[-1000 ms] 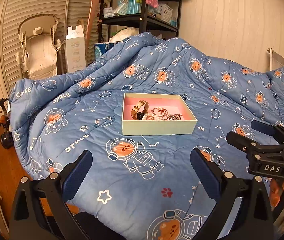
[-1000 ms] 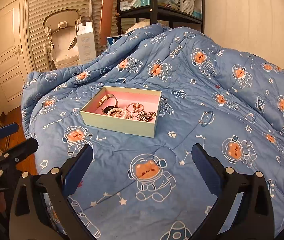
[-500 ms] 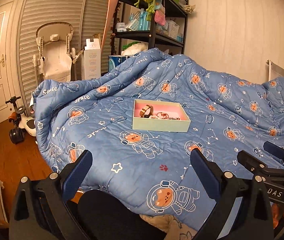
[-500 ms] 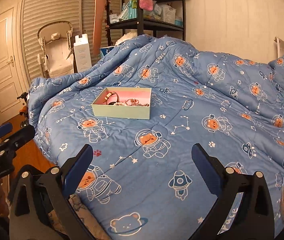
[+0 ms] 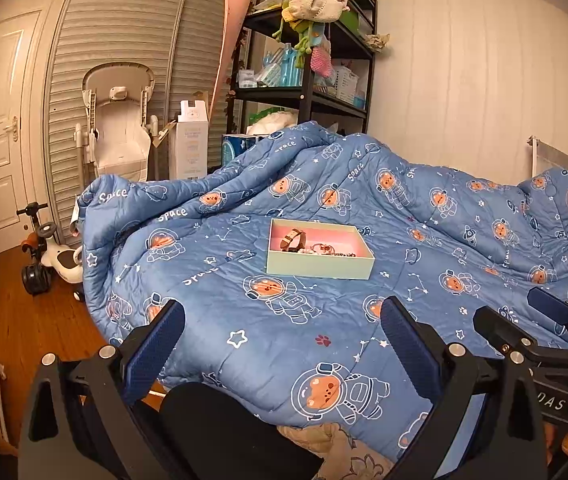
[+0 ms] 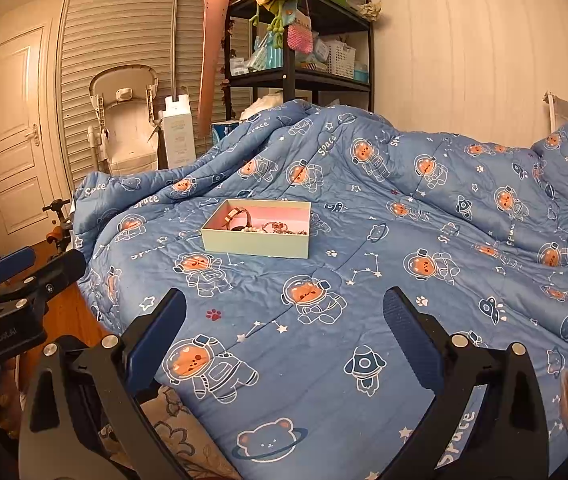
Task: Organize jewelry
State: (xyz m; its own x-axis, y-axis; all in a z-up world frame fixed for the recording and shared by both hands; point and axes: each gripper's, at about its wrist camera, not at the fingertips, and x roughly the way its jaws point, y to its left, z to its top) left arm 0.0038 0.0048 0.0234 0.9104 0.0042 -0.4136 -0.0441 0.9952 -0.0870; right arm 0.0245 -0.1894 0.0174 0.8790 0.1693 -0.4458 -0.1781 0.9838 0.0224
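Nearest me, left gripper [image 5: 281, 336] & right gripper [image 6: 284, 326] both hang w/ jaws spread wide, holding nothing, touching nothing, well short of the box [image 5: 319, 268]. Box sits mid-quilt [image 5: 324, 340]; watch [image 5: 292, 239], bracelets etc. lie inside it. Looks abt done: nothing loose on the quilt. Shelf [image 5: 308, 92] stands beyond the box.

The left gripper [image 5: 281, 346] is a black frame with silver screw heads; its fingers [image 5: 410, 350] wear dark blue ribbed pads. The right gripper [image 6: 284, 338] is built alike. White lettering "DAS" marks the right gripper's body in the left view; "GenRobot.AI" marks the left one's in the right view.
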